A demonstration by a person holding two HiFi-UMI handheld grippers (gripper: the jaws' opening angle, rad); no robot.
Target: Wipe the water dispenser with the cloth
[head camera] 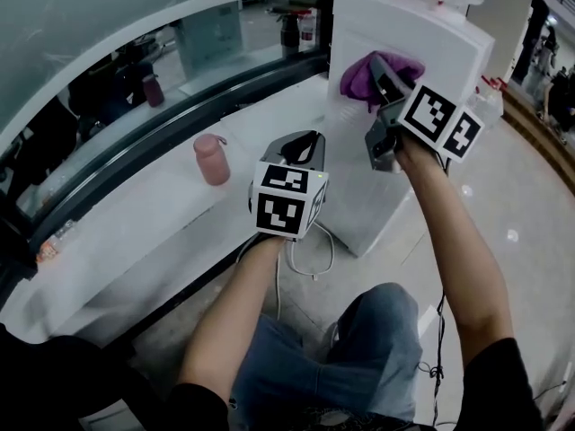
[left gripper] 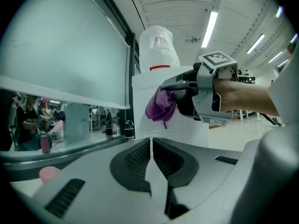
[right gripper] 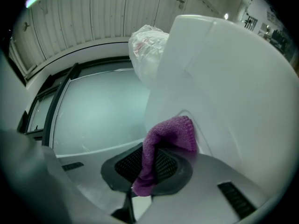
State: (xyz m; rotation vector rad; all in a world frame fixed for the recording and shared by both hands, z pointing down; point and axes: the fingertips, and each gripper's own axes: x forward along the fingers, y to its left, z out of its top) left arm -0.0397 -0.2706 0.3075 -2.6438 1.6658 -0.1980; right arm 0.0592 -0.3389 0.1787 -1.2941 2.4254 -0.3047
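Here we see the white water dispenser (head camera: 454,48) filling the upper right of the head view, and we judge the wiping to be under way on its upper face. The right gripper (head camera: 388,83) reaches up to it at the upper centre, jaws clamped on the purple cloth (head camera: 364,74). In the right gripper view the cloth's free fold lies against the white panel, which we take as the reason for the raised, tilted hold. A plastic bag (right gripper: 145,50) covers something on the dispenser's top, above the wiping spot. At the left a curved white counter (head camera: 162,223) runs under a glass screen (head camera: 135,79). The left gripper (head camera: 301,146) hangs mid-frame near the dispenser's lower front, its jaws nearly together with nothing between them, so we think it is idle and out of the cloth's path. A pink bottle (head camera: 212,160) stands on the counter, well apart from the dispenser, and a thin white cable (head camera: 310,254) loops near the dispenser's foot.
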